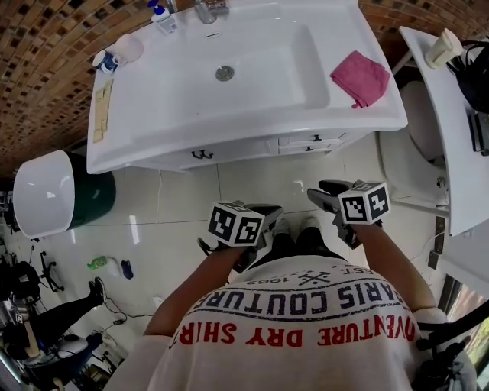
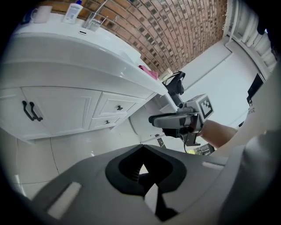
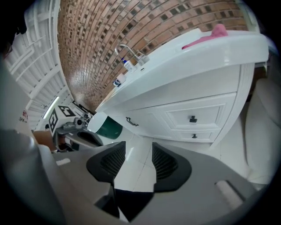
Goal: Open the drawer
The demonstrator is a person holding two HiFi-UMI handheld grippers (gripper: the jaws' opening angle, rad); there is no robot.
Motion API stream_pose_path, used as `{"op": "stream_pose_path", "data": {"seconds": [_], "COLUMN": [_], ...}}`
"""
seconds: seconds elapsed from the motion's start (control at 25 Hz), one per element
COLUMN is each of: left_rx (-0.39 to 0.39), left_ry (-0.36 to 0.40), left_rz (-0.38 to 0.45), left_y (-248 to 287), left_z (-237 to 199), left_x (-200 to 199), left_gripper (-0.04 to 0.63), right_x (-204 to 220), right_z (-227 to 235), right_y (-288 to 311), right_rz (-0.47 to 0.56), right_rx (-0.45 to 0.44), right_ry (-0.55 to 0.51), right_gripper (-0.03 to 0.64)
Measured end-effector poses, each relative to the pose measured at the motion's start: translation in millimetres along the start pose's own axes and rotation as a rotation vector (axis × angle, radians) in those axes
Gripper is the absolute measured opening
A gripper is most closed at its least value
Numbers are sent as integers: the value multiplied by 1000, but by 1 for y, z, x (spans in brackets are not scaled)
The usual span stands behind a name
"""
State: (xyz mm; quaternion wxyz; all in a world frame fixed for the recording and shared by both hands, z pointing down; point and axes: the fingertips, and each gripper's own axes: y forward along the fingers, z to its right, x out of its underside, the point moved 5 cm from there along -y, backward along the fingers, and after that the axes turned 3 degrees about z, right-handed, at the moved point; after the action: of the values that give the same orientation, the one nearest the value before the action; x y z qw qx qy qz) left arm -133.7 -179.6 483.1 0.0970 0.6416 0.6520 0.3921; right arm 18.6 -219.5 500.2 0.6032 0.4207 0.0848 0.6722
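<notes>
The white vanity [image 1: 229,149] has two small drawers at its right front, each with a dark knob: the upper drawer [image 3: 192,118] [image 2: 119,107] and the lower drawer [image 3: 193,136] [image 2: 106,121]. In the head view both drawers [image 1: 313,140] sit flush with the front. My left gripper [image 2: 142,148] [image 1: 266,214] hangs over the floor tiles, well back from the cabinet, its pads meeting with nothing in them. My right gripper [image 3: 138,147] [image 1: 325,195] is open and empty, floor showing through the gap, pointing toward the drawers from a distance.
A pink cloth [image 1: 360,77] lies on the counter's right end; bottles [image 1: 163,17] and a faucet [image 1: 206,9] stand at the back. The double door has dark handles [image 1: 202,154]. A white-lidded green bin [image 1: 57,191] stands left, a white shelf [image 1: 451,130] right. Another person's legs [image 1: 61,313] show bottom left.
</notes>
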Motion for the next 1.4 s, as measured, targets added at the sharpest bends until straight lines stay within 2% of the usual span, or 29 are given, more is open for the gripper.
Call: {"op": "stream_pose_path", "data": {"seconds": [0.16,0.44,0.72,1.04,1.24,1.4], "left_rx": [8,9,-23,-51,-55,-50], "left_ry": [-36,-65,-96,-101,-107,-105], "left_rz": [21,7,-48,-83,-88,-92], "left_y": [3,9,22,17,14,19], "left_z": [-6,-28,-60,-83,-86,-88], "left_x": [0,11,37,48,53,56], "left_gripper": [-5,-5,-5,-5,-5,-5], "right_x": [-19,-37,-34,-35,-36,-36], "right_z": [46,111,170,203,209,210], "right_y": [12,52,102,131,134,138], "right_rz": [76,149,146,148,125,118], "right_rx": [113,259,424,499,506,506], "right_ry": [-6,63,52,145,152,147], "right_gripper": [207,225,247,238,184,172]}}
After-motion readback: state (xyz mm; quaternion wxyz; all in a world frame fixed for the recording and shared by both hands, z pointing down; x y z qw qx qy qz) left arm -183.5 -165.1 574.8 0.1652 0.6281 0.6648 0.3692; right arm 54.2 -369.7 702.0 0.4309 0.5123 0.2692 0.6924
